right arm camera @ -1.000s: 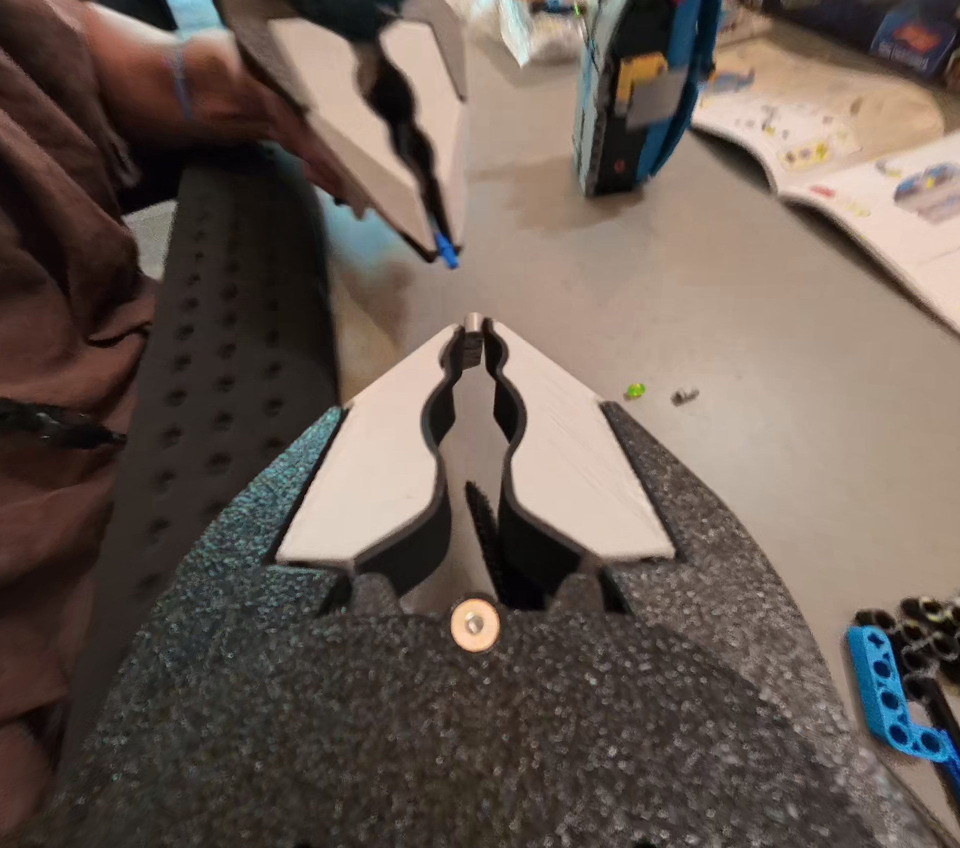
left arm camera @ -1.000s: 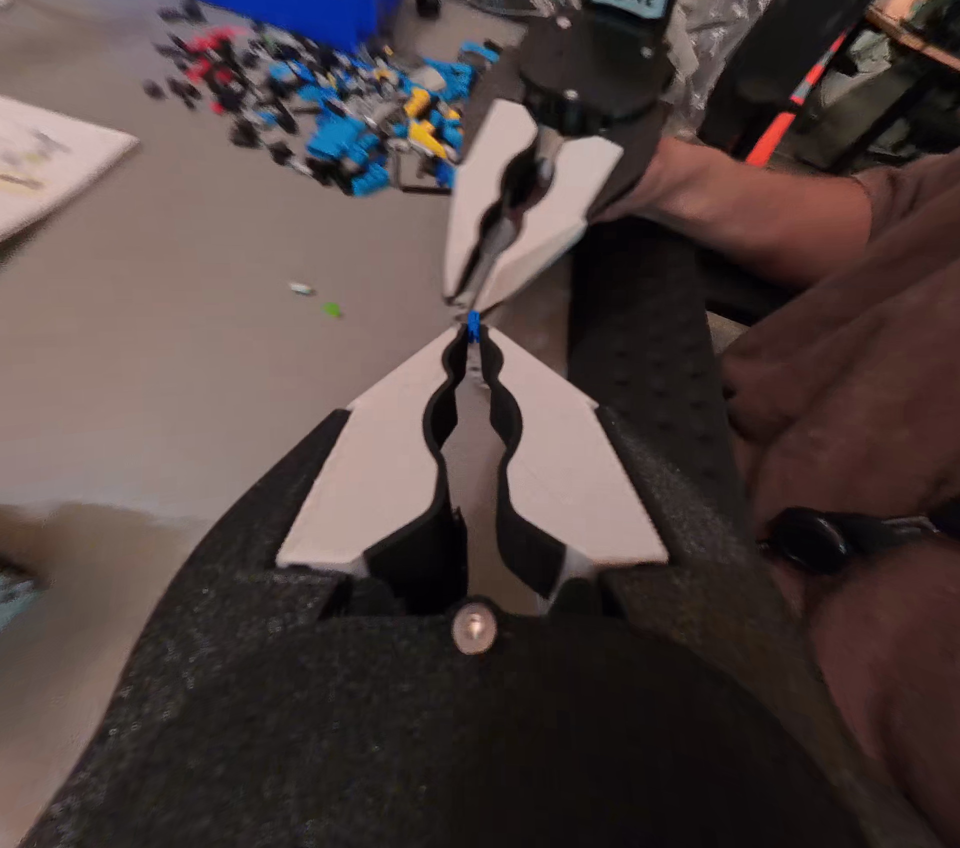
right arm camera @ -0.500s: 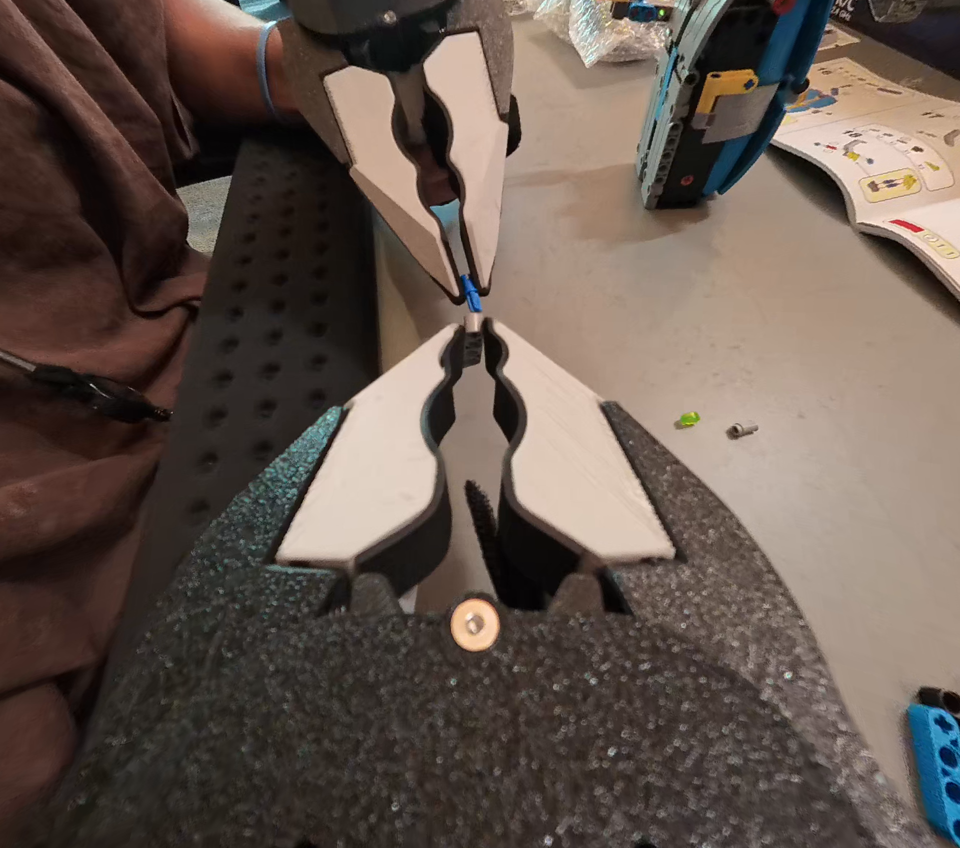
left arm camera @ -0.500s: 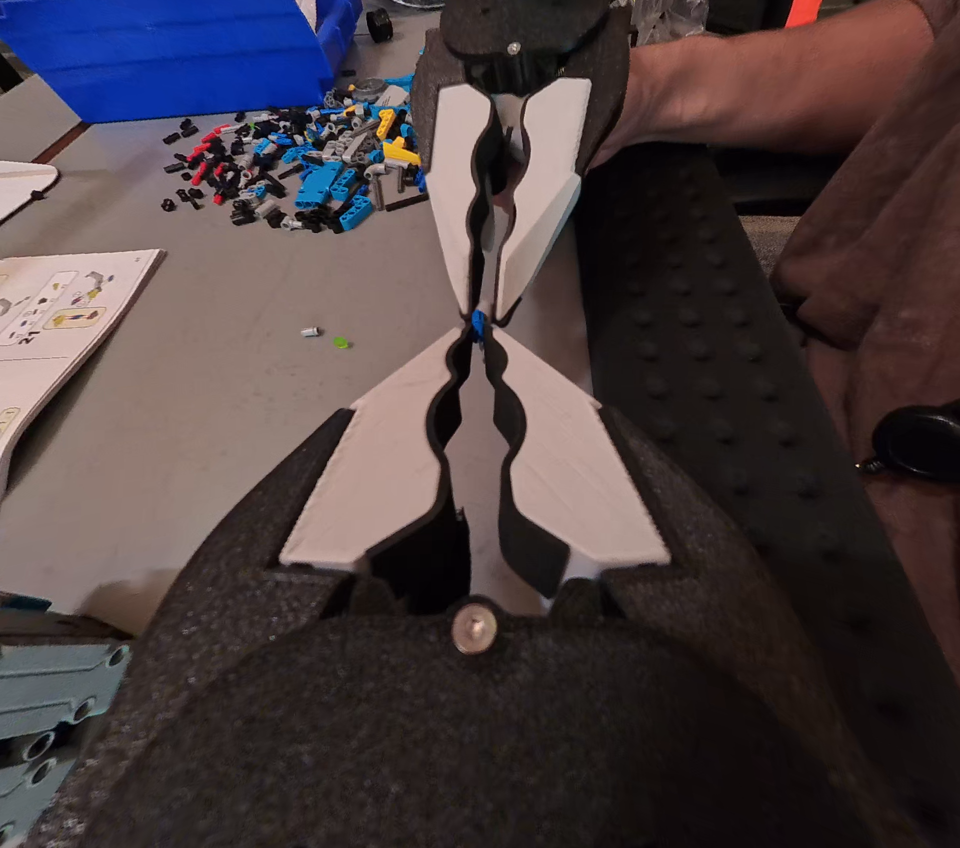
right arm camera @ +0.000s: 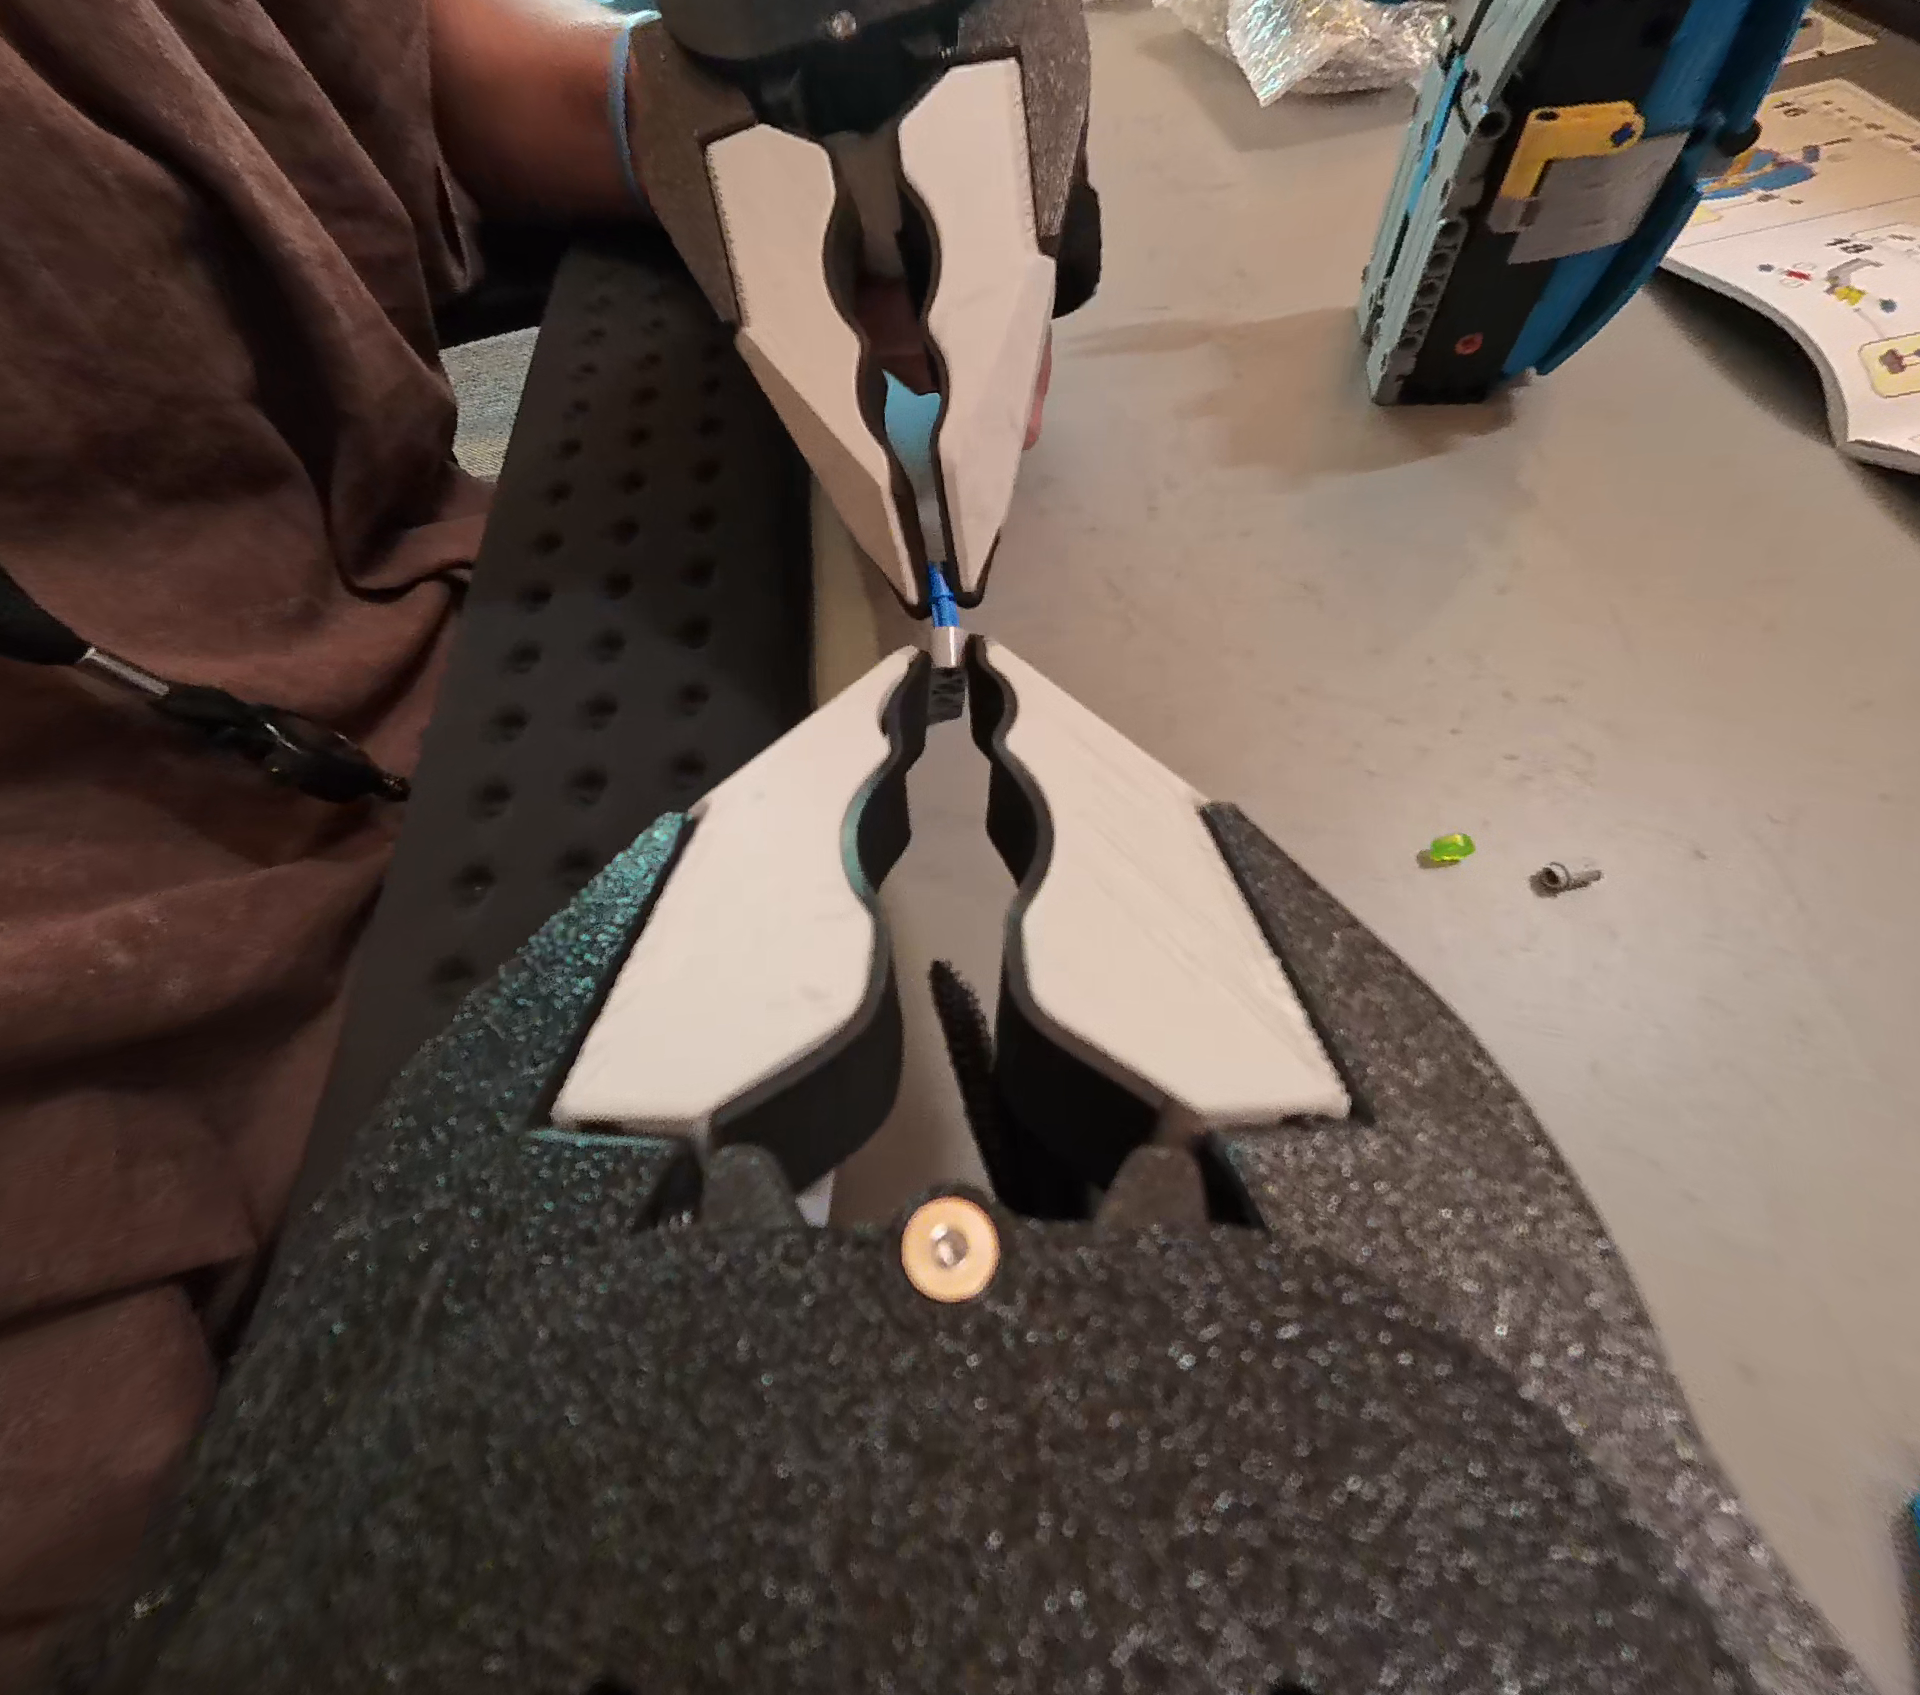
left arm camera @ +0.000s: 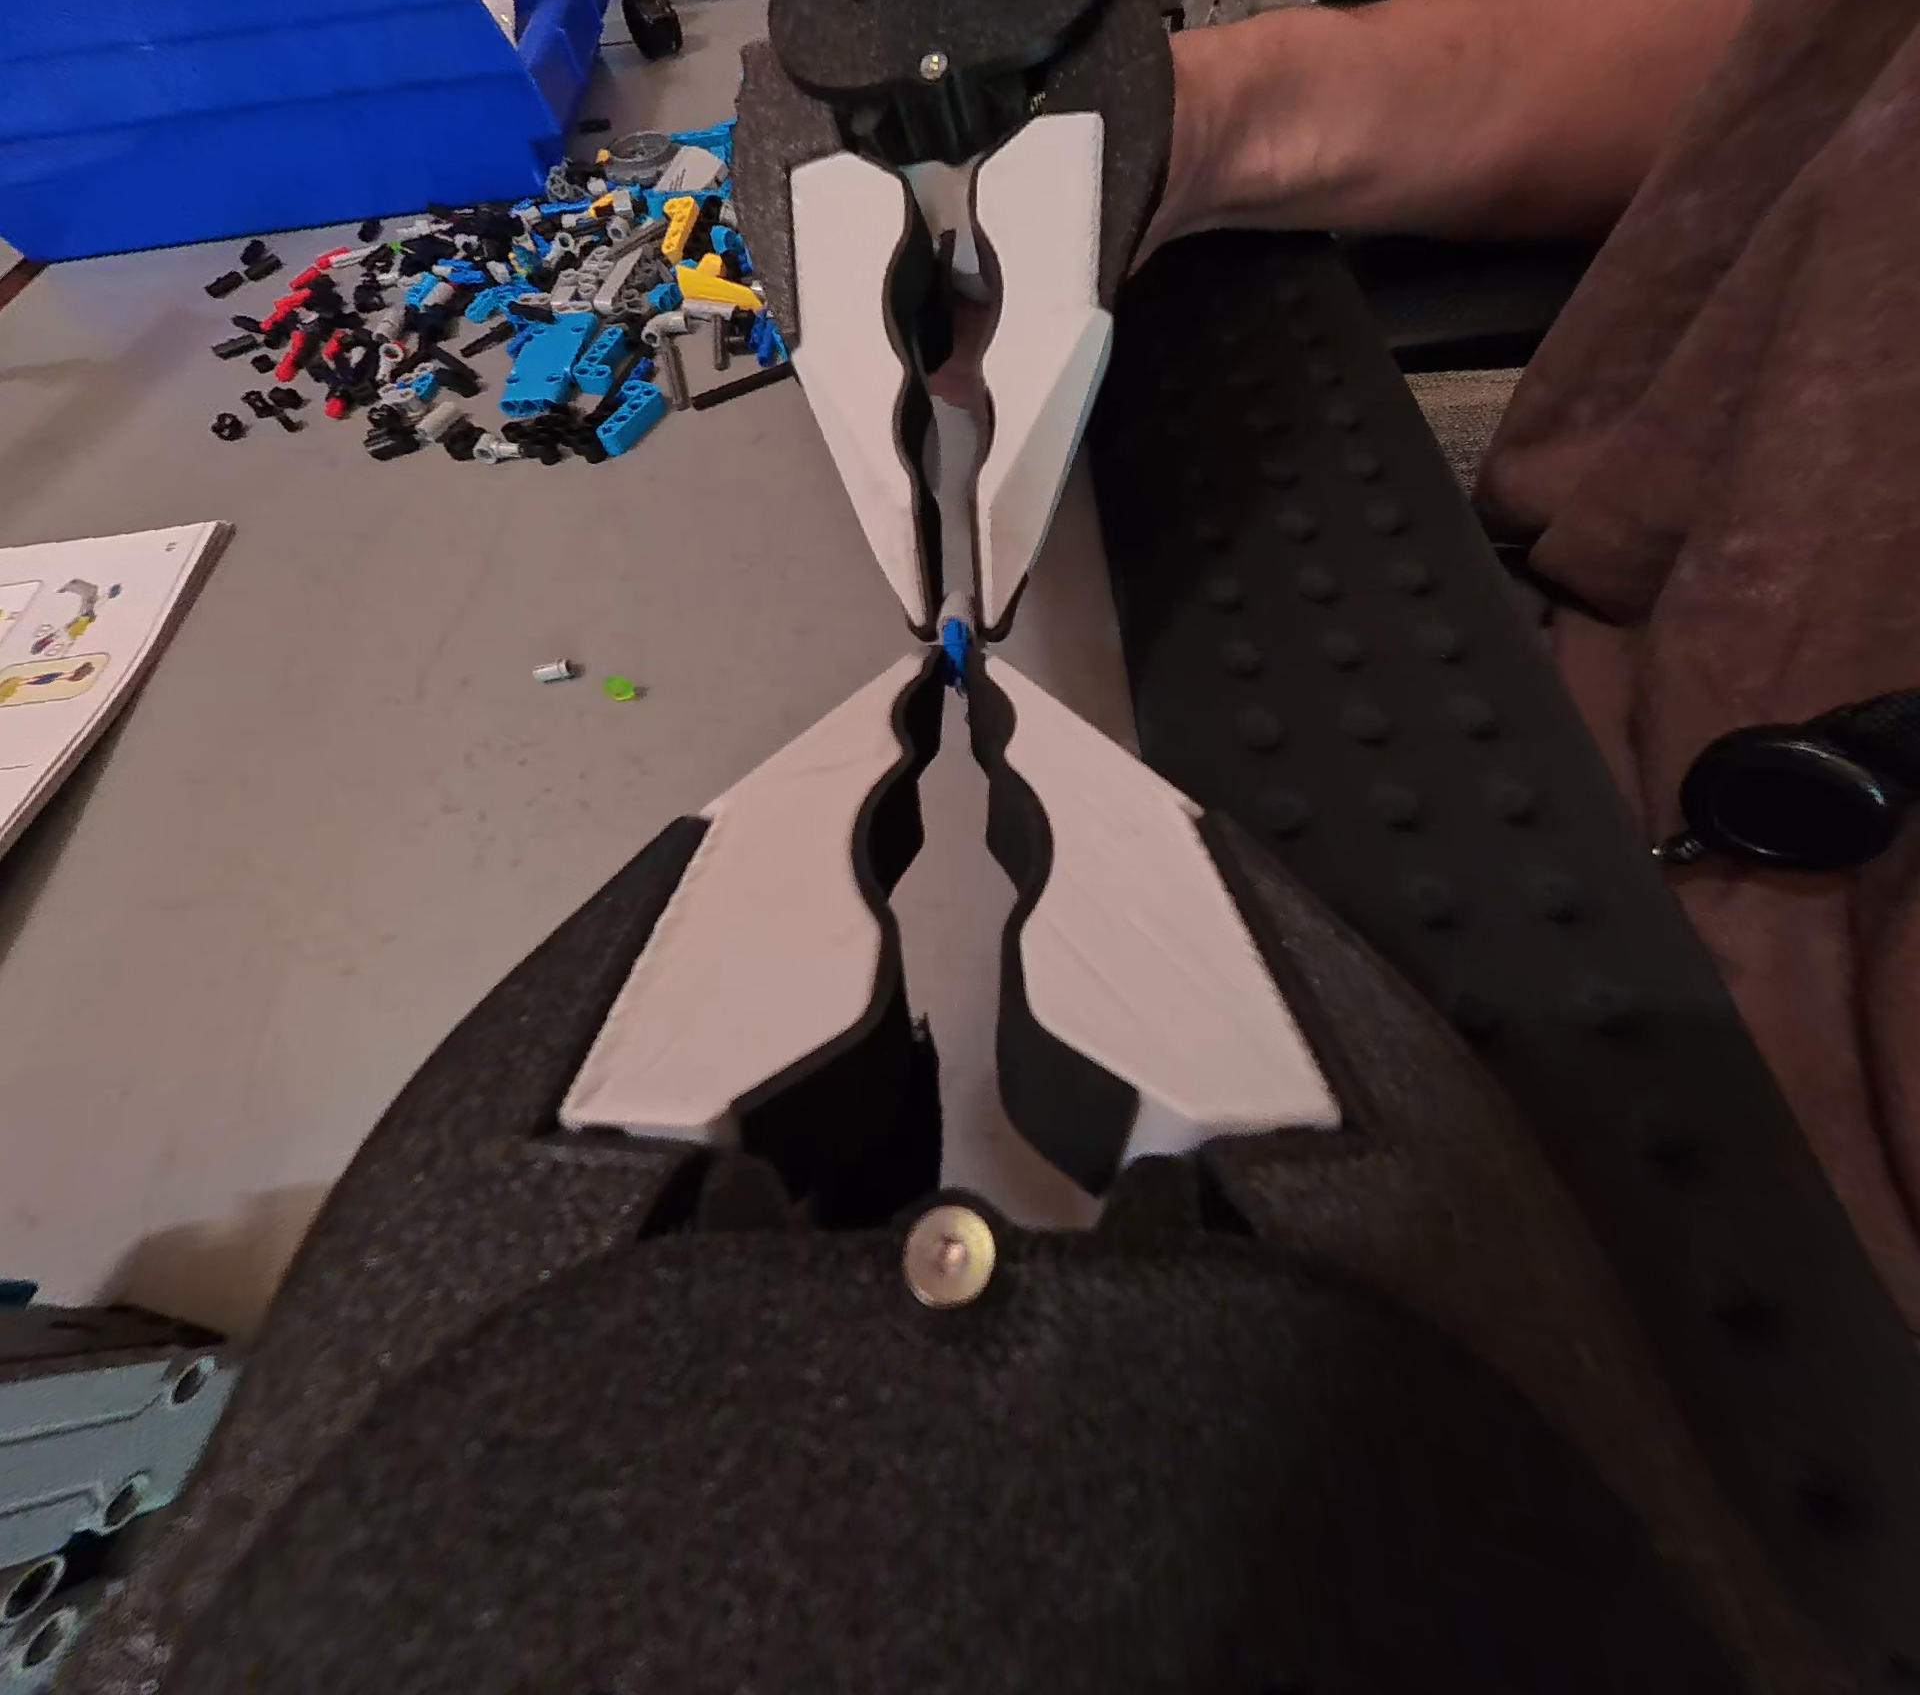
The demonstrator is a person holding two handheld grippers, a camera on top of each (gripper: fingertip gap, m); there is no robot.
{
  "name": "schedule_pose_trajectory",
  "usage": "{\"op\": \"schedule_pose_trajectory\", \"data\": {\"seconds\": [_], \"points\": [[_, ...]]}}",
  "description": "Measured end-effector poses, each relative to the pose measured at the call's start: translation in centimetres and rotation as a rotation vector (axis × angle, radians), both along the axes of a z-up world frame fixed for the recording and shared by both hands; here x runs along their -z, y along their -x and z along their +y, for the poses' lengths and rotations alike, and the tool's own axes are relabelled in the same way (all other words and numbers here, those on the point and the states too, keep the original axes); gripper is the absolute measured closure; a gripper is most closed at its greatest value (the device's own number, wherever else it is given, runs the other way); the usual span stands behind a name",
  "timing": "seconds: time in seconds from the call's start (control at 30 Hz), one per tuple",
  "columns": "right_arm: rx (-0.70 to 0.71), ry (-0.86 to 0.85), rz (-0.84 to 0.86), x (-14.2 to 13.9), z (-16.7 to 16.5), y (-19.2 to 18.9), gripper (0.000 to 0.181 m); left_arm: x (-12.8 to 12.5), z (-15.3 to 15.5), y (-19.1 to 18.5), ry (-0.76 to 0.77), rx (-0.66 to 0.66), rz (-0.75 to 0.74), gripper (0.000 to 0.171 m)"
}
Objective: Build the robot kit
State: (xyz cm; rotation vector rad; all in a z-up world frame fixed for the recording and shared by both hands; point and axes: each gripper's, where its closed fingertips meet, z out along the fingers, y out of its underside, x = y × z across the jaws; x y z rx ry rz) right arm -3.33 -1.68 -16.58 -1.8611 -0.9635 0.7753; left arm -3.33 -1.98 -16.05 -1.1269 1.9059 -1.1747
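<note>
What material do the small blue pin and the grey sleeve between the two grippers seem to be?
Blue pin, pinched by the left gripper: likely moulded plastic, by its saturated, slightly glossy colour. Grey sleeve, in the right gripper: probably matte plastic, though its pale sheen could suggest metal.

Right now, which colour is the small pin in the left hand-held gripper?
Blue pin; clearest in the right wrist view.

The table is taken as landmark. On it, seen in the left wrist view, a pile of loose parts is spread before a bin; a booklet is laid at its left edge; two tiny pieces are set nearer its middle.
</note>
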Motion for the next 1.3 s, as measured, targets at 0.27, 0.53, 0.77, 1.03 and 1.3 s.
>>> {"op": "schedule_pose_trajectory", "data": {"seconds": [0.27,0.53,0.77,1.03,1.3], "points": [[-0.025,0.035,-0.016,0.5,-0.4,0.4,0.174,0.5,-0.5,0.3,0.007,0.036,0.049,0.168],[-0.015,0.06,-0.124,1.2,-0.5,0.7,0.175,1.1,-0.5,0.5,-0.134,0.029,0.124,0.168],[-0.008,0.044,-0.305,1.4,-0.9,0.9,0.175,1.1,-1.1,0.5,-0.334,0.033,0.153,0.168],[0.016,0.02,-0.243,1.1,-0.3,0.9,0.174,0.6,-0.7,0.3,-0.317,0.012,0.125,0.168],[0.004,-0.01,-0.223,1.1,-0.4,1.2,0.174,0.7,-0.6,0.9,-0.205,0.018,0.108,0.168]]}}
